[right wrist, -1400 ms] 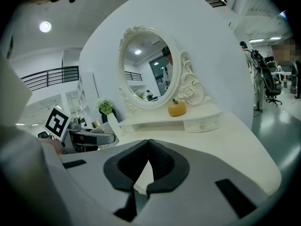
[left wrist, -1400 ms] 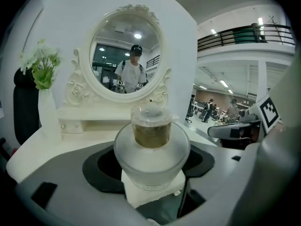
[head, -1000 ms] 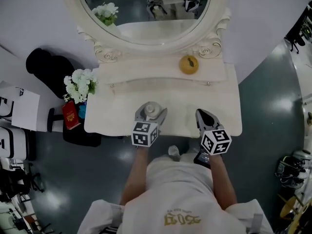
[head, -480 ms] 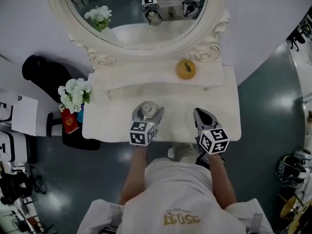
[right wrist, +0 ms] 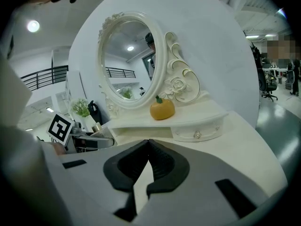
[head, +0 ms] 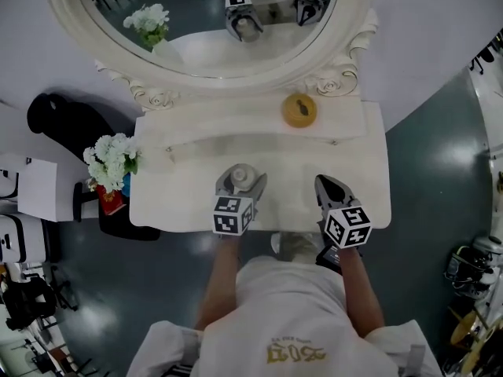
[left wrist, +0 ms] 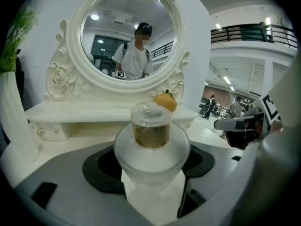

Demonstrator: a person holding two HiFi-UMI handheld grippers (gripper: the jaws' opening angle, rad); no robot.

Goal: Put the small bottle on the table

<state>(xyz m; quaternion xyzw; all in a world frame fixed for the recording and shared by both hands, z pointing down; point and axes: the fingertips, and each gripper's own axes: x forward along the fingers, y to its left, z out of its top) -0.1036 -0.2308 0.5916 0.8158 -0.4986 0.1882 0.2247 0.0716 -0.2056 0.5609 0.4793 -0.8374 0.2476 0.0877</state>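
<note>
A small frosted bottle with a clear cap and amber contents sits between the jaws of my left gripper, which is shut on its round body. The left gripper view shows the bottle upright, its shoulders against the dark pads. It hangs over the front part of the white dressing table; whether its base touches the top I cannot tell. My right gripper is beside it on the right, over the table's front edge. Its jaws are shut with nothing between them.
An orange fruit ornament stands on the raised shelf at the back, under an oval mirror. White flowers and a red item stand off the table's left end, with a black object behind them. Grey floor surrounds the table.
Both grippers have come a little further in over the table top and lower. The bottle stays in the left gripper's hold; the right jaws stay shut.
</note>
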